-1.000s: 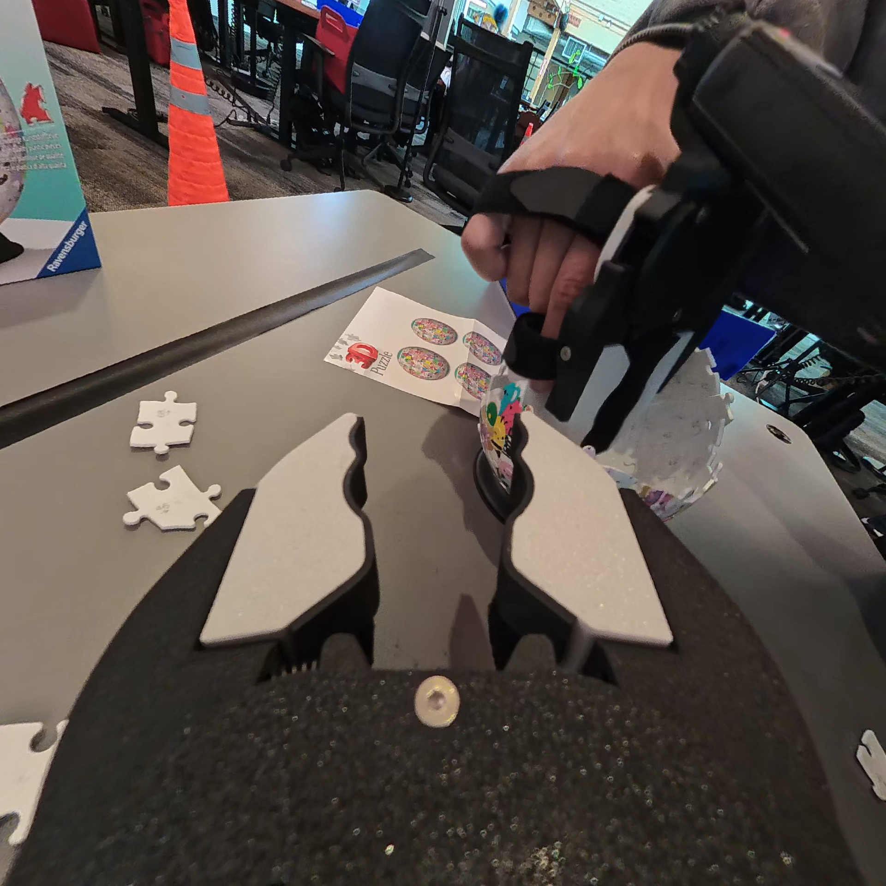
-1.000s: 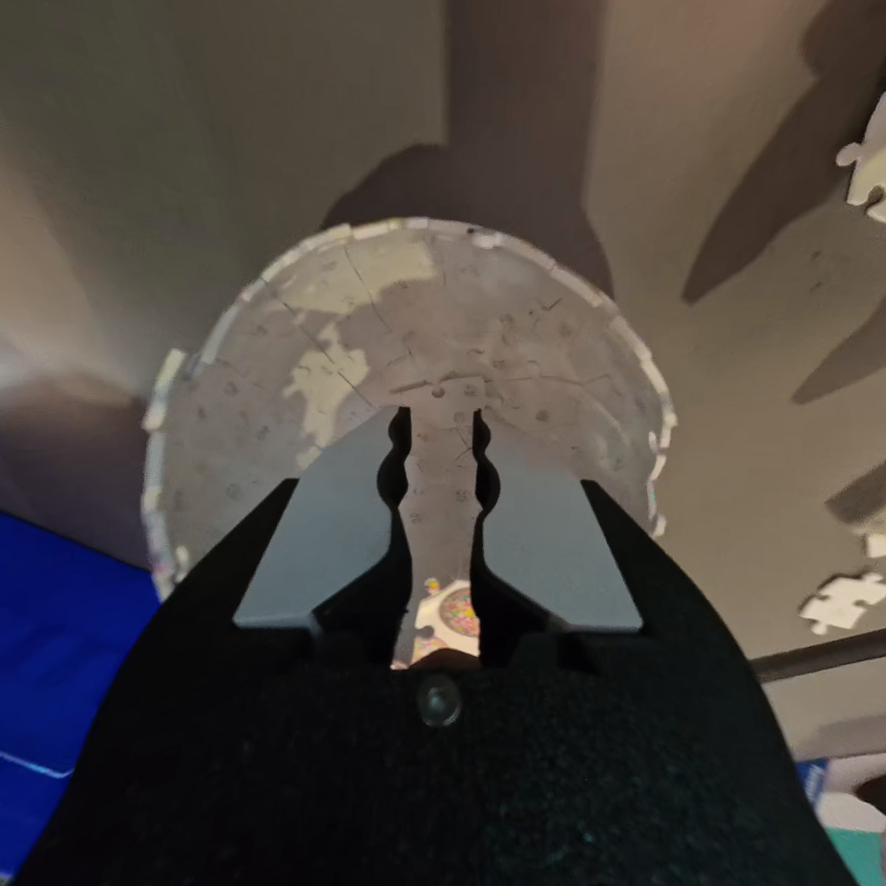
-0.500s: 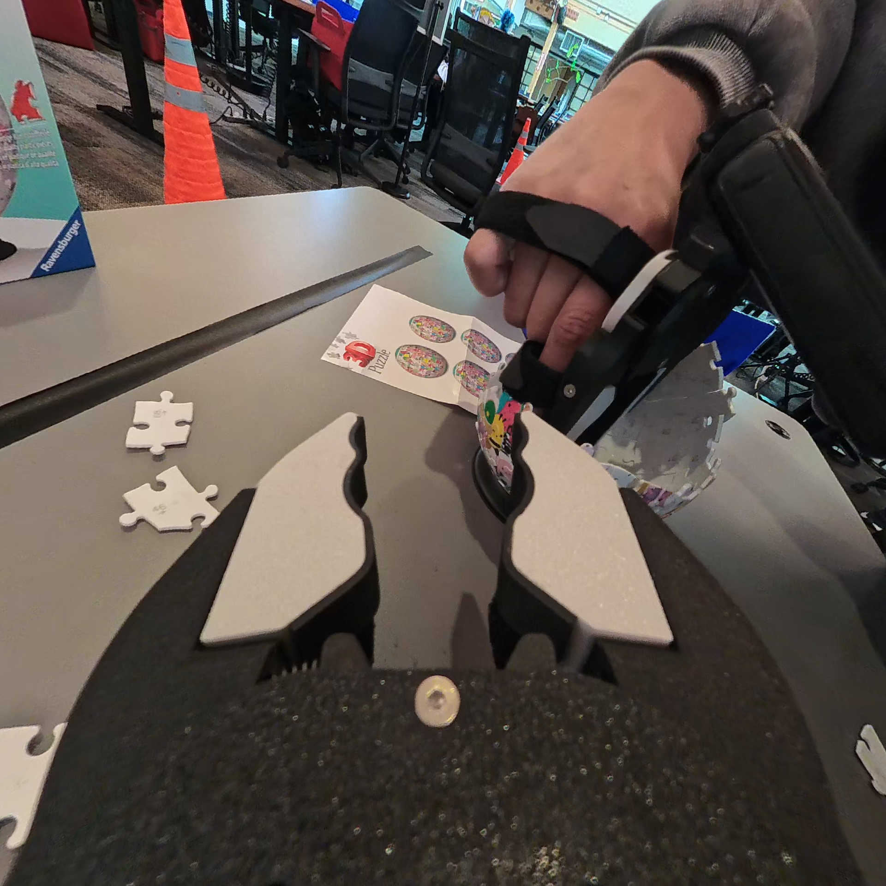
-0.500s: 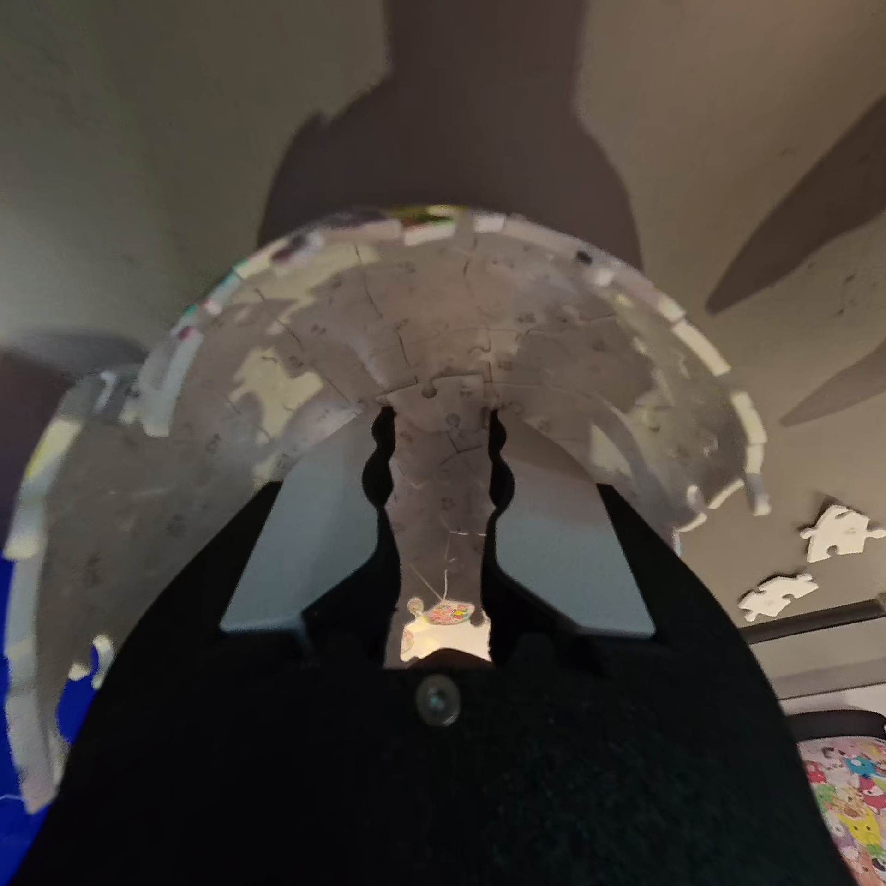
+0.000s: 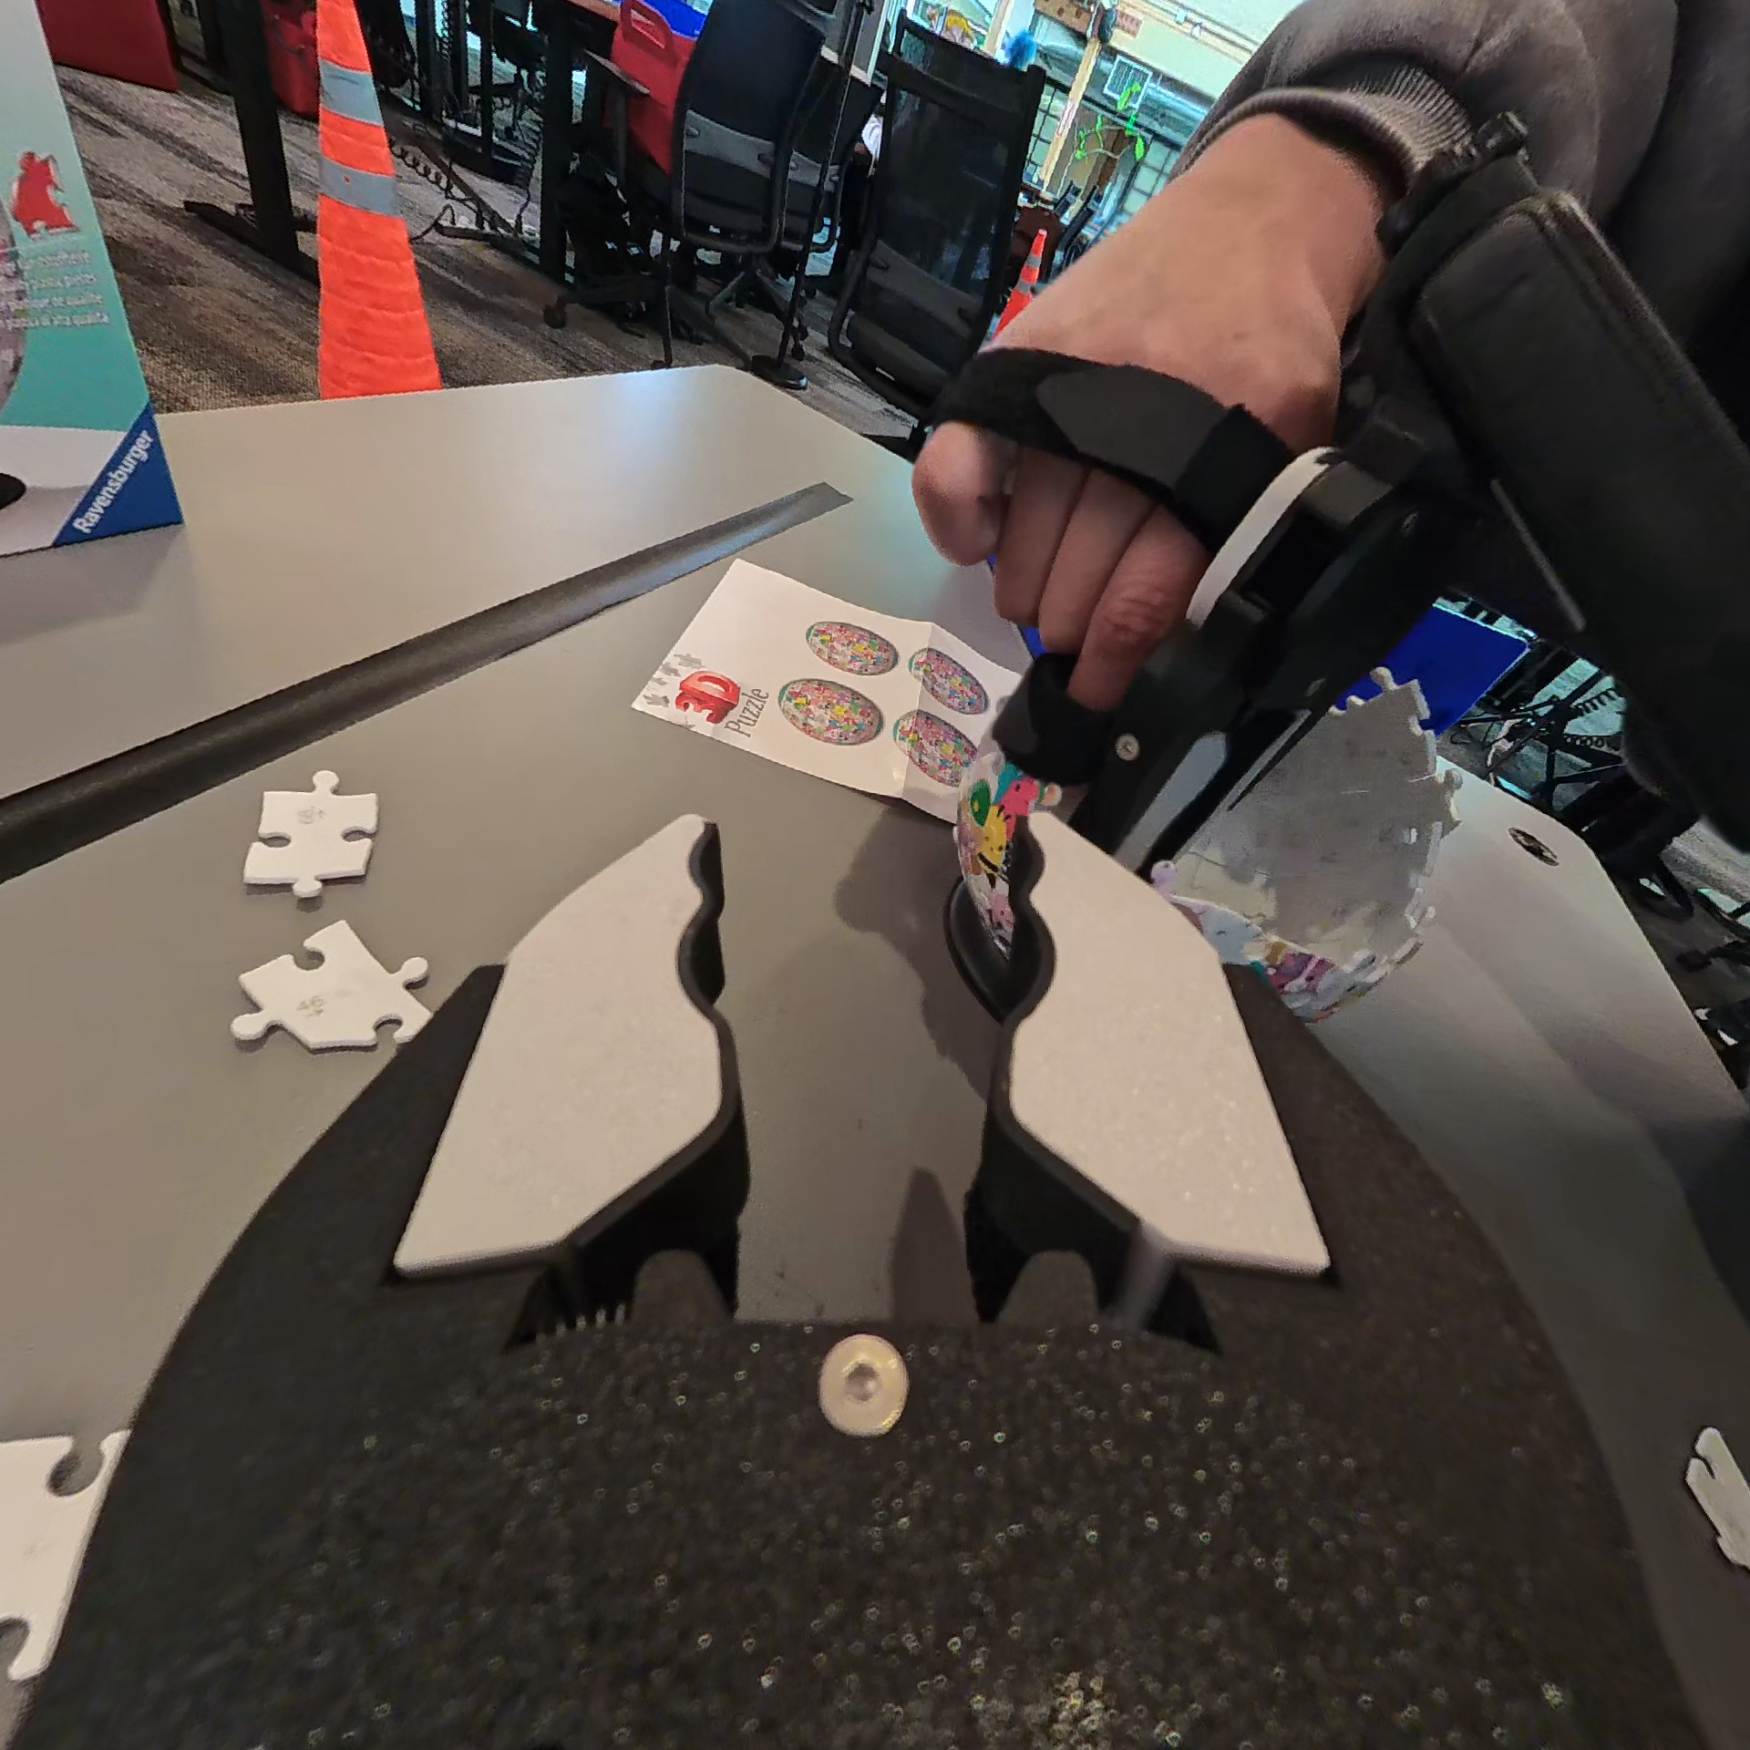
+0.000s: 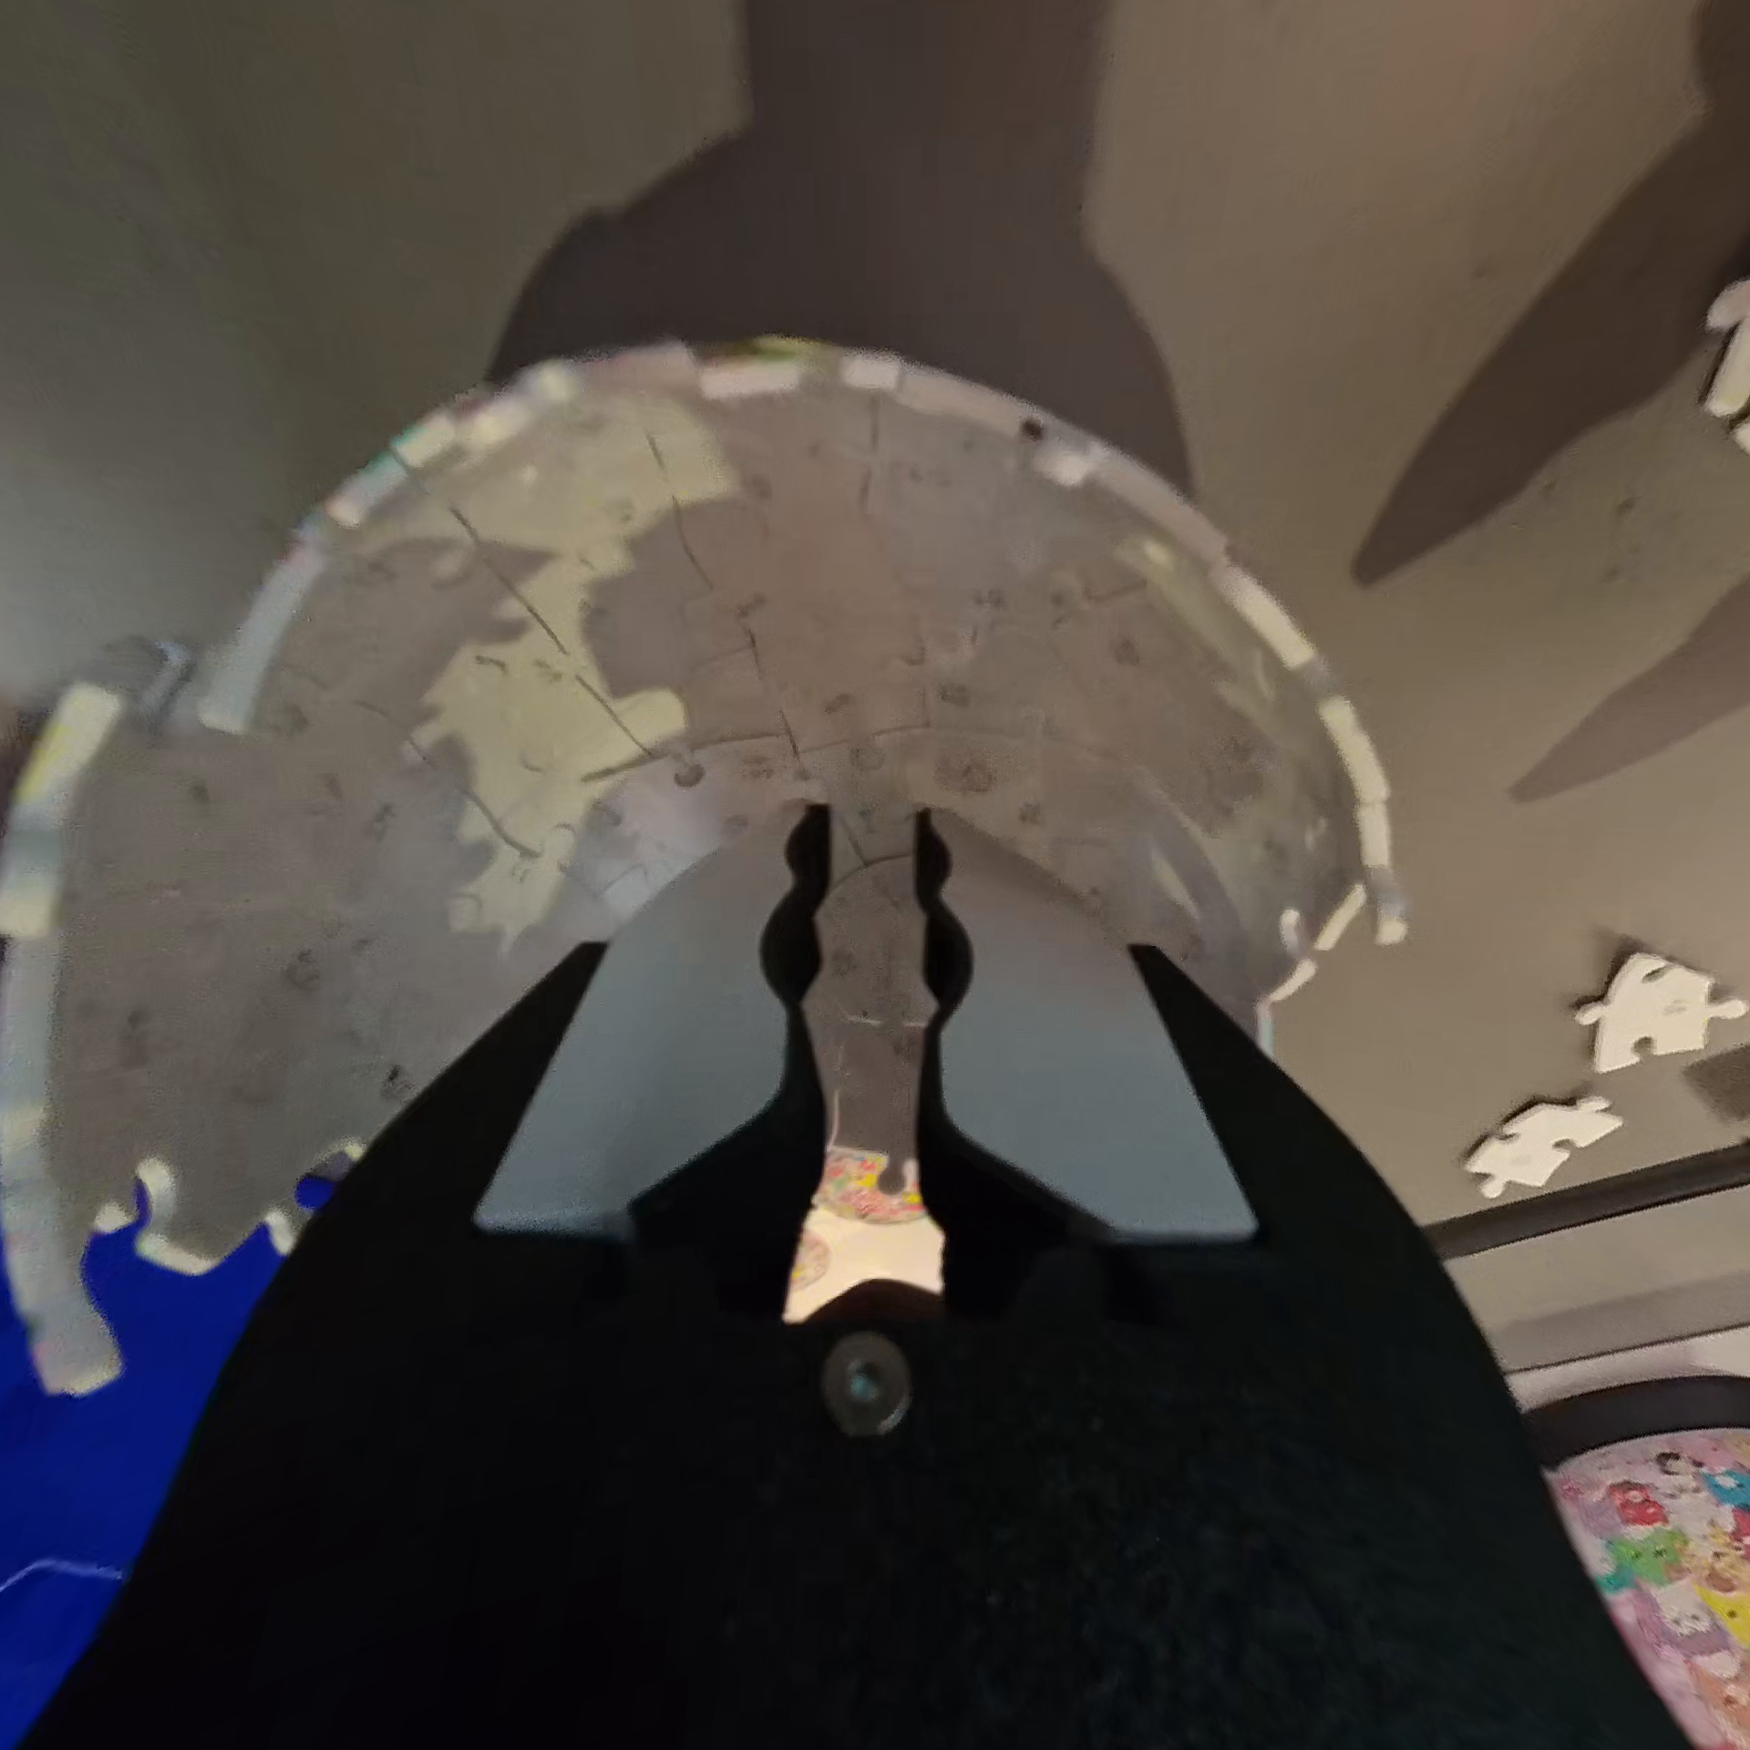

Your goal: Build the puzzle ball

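Right tongs (image 6: 871, 833) were reaching inside the half-built puzzle ball (image 6: 720, 682), nearly closed but I couldn't tell if they gripped it. Ball sat tilted on the desk (image 5: 473, 492), probably for access. Left tongs (image 5: 871, 833) hung wide open, empty, beside loose pieces (image 5: 327, 990).

The right gripper (image 6: 869, 833) — fingers (image 6: 1042, 1089) narrowly parted — reaches into the half-built puzzle ball (image 6: 663, 663); two loose white pieces (image 6: 1657, 1013) lie on the grey surface (image 6: 284, 237).
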A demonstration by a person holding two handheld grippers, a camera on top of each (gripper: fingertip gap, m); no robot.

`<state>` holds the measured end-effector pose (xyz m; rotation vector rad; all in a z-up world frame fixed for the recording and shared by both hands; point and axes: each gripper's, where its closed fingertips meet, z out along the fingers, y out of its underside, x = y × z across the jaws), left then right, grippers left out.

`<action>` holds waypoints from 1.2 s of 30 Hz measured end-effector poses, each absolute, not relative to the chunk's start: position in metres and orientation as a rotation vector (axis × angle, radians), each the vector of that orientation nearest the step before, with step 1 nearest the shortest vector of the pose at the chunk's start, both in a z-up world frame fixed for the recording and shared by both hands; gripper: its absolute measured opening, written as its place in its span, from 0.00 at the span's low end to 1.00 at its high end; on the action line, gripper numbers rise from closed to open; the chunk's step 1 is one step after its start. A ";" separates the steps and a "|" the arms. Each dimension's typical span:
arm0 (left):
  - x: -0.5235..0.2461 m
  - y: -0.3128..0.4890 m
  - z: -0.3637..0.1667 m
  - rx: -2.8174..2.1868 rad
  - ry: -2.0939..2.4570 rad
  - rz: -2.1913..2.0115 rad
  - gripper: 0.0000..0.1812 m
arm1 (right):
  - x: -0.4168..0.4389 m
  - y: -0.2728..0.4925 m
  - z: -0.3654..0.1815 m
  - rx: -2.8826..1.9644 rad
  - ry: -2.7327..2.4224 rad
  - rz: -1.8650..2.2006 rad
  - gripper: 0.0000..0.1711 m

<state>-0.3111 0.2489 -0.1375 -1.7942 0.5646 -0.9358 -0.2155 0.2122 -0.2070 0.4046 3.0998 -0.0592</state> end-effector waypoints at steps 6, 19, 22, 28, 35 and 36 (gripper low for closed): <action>-0.311 0.249 -0.138 -1.796 0.564 -0.940 0.32 | -0.208 0.210 -0.197 0.492 3.010 -0.129 0.21; -0.311 0.249 -0.138 -1.797 0.566 -0.940 0.32 | -0.206 0.205 -0.212 0.311 3.066 -0.042 0.25; -0.311 0.249 -0.138 -1.799 0.567 -0.940 0.32 | -0.206 0.205 -0.212 0.318 3.068 -0.026 0.25; -0.311 0.249 -0.138 -1.798 0.567 -0.940 0.32 | -0.206 0.209 -0.212 0.260 3.092 -0.013 0.03; -0.311 0.249 -0.138 -1.799 0.566 -0.944 0.32 | -0.213 0.204 -0.189 0.414 3.043 -0.165 0.17; -0.311 0.249 -0.138 -1.800 0.565 -0.946 0.32 | -0.212 0.202 -0.190 0.411 3.032 -0.170 0.18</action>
